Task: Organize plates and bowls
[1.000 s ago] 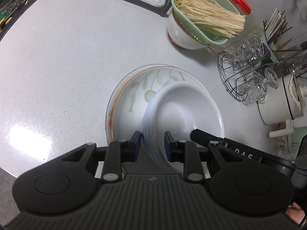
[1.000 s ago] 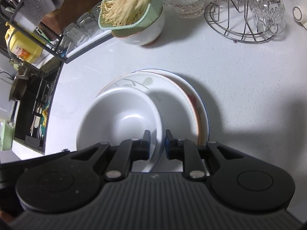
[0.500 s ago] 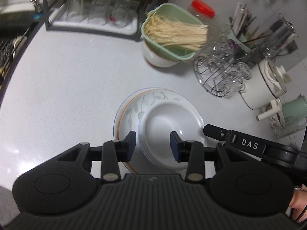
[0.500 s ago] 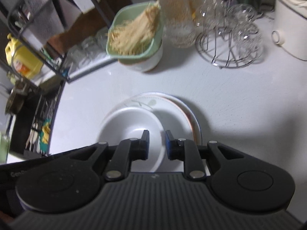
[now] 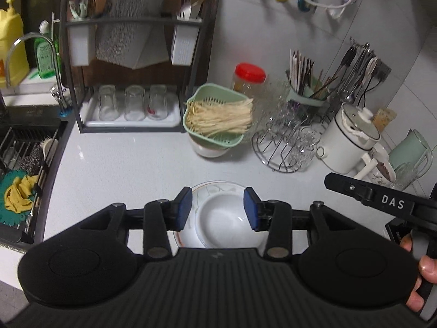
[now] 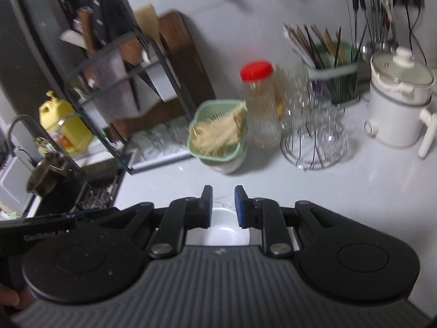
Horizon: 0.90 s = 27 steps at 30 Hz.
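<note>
My left gripper (image 5: 217, 209) is opening its jaws with nothing between them, hanging above the white bowl (image 5: 224, 225) that sits in the patterned plate (image 5: 211, 187) on the white counter (image 5: 123, 164). My right gripper (image 6: 223, 205) shows a narrow gap that looks empty, though that view is blurred. Beyond stand 1 green strainer (image 5: 215, 119) and a wire glass rack (image 5: 284, 147).

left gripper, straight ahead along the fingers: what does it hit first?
Most likely the white bowl stacked on the patterned plate; it sits directly between and below the left gripper fingers, whose jaws are opening with nothing gripped. Depth is uncertain, but nothing else shows in that line.
</note>
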Available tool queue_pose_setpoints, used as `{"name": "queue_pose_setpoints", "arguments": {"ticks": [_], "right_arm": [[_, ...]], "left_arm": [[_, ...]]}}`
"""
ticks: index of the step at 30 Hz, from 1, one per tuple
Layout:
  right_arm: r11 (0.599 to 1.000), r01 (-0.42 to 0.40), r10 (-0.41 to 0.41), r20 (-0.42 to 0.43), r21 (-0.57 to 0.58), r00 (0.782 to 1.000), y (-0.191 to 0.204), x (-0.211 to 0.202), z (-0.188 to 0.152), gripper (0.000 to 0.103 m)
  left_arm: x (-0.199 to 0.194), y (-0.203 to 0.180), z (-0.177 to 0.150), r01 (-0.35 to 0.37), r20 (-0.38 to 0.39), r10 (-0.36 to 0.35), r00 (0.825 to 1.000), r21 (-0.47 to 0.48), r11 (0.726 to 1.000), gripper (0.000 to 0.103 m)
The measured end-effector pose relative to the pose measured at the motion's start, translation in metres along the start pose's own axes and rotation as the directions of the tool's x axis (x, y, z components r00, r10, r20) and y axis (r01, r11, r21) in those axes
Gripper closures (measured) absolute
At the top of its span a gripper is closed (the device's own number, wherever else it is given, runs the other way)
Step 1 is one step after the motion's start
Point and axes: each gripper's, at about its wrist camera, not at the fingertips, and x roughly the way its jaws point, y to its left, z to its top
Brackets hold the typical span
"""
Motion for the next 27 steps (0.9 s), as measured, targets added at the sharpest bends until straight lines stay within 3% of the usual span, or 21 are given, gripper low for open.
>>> {"name": "queue_pose_setpoints", "arguments": {"ticks": [4, 10, 12, 15, 17, 18, 19, 27], "right_arm": [[0.998, -0.038, 0.041, 0.055, -0.056, 0.998, -0.003, -0.044, -0.014, 0.081], [0.993, -0.067, 0.075, 0.085, -0.096, 0.994, -0.018, -0.093, -0.04, 0.081], [0.992, -0.07, 0.08, 0.086, -0.104, 0.993, -0.023, -0.104, -0.047, 0.081], [0.991, -0.068, 0.078, 0.089, -0.117, 0.993, -0.031, -0.115, -0.059, 0.057], [0.992, -0.057, 0.068, 0.098, -0.116, 0.993, -0.037, -0.121, -0.067, 0.03], [0.992, -0.05, 0.062, 0.102, -0.116, 0.993, -0.039, -0.124, -0.071, 0.025], [0.992, -0.043, 0.055, 0.106, -0.116, 0.993, -0.042, -0.126, -0.075, 0.021], [0.995, -0.005, 0.016, 0.11, -0.104, 0.994, -0.046, -0.14, -0.106, 0.021]], "left_arm": [[-0.033, -0.018, -0.021, -0.024, 0.038, 0.025, 0.999, -0.028, 0.999, 0.052], [-0.074, -0.051, -0.063, -0.086, 0.072, 0.085, 0.994, 0.016, 0.996, 0.044], [-0.084, -0.059, -0.077, -0.094, 0.081, 0.092, 0.992, 0.012, 0.996, 0.033], [-0.098, -0.071, -0.094, -0.114, 0.099, 0.112, 0.989, 0.016, 0.993, 0.018], [-0.105, -0.076, -0.103, -0.12, 0.108, 0.117, 0.987, 0.018, 0.993, 0.012], [-0.109, -0.078, -0.107, -0.122, 0.112, 0.12, 0.986, 0.019, 0.992, 0.009], [-0.111, -0.079, -0.111, -0.126, 0.114, 0.123, 0.986, 0.022, 0.992, 0.008], [-0.116, -0.08, -0.144, -0.109, 0.071, 0.107, 0.992, 0.037, 0.993, 0.005]]}}
